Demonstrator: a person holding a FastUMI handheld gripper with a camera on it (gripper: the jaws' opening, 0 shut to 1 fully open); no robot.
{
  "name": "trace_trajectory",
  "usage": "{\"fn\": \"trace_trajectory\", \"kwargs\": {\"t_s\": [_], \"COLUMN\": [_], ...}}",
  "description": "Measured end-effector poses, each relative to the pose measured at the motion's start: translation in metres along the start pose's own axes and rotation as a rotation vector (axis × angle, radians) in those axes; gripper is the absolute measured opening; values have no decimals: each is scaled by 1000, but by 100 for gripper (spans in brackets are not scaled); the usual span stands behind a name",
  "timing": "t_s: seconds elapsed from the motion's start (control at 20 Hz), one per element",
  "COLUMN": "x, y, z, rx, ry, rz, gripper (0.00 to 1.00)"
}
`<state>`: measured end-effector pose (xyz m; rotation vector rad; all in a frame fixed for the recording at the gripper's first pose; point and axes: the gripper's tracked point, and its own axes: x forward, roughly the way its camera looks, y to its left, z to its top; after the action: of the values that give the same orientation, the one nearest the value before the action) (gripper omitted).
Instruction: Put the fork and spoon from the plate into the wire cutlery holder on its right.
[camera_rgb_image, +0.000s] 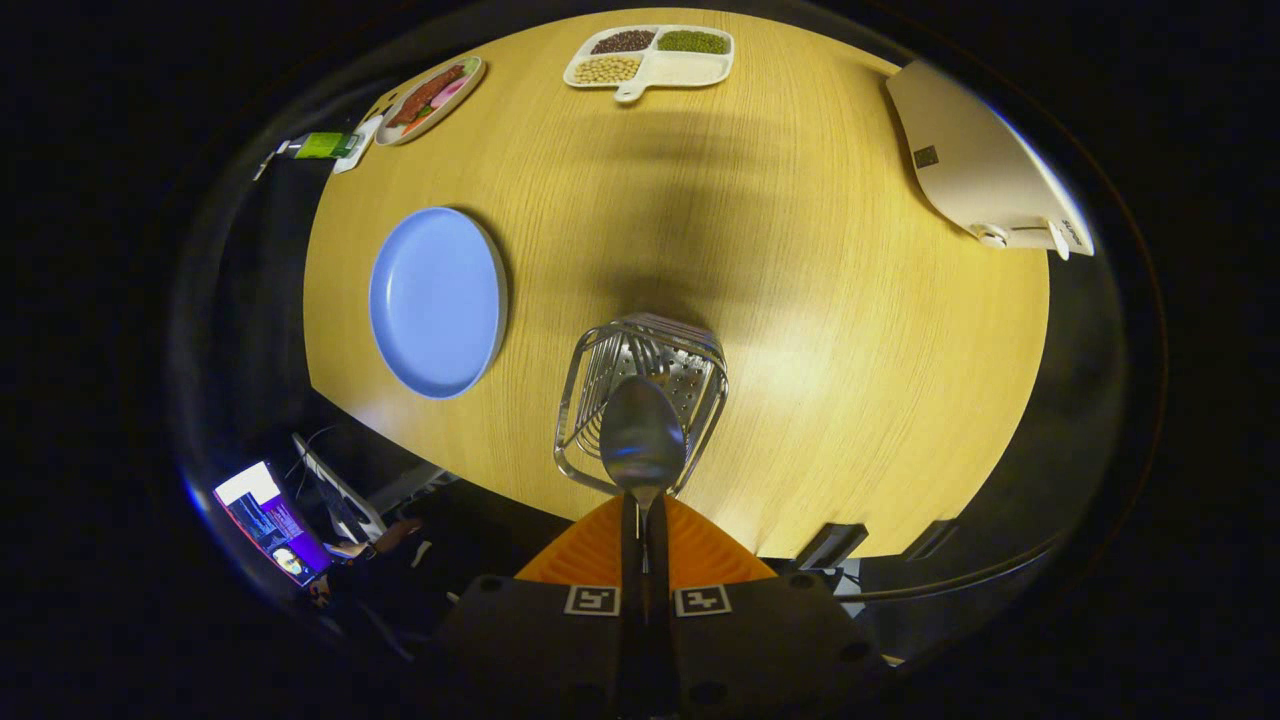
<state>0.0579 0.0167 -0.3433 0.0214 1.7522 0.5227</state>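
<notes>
**Spoon held over the wire holder**

Big round wooden table (800, 300), seen from high above. Off at the far right edge, a pale flat board (965, 160). On the left side, a blue plate (437, 300), bare on top. Well to its right, the wire cutlery holder (690, 350), standing upright, just ahead of the fingers. At the far edge, a white tray (700, 68) with beans and seeds in its parts. Beside that, to the left, a small dish of food (432, 98). Gripper (644, 520) pressed together, pinching the thin handle of the spoon (641, 440). Spoon bowl poking forward, right over the holder's open top. Fork: cannot tell where.
</notes>
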Motion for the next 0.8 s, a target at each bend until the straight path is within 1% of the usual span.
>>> {"fn": "trace_trajectory", "kwargs": {"t_s": [0.15, 0.35, 0.4, 0.6, 0.7, 0.75, 0.8], "x": [10, 22, 24, 24, 18, 15, 10], "y": [1, -6, -5, 0, 2, 5, 8], "z": [6, 14, 16, 22, 25, 28, 29], "rx": [6, 6, 10, 11, 4, 3, -2], "ry": [68, 97, 91, 45, -10, -50, -92], "rz": [-12, -14, -11, 12, 25, 35, 49], "gripper": [6, 6, 6, 12, 15, 25, 32]}}
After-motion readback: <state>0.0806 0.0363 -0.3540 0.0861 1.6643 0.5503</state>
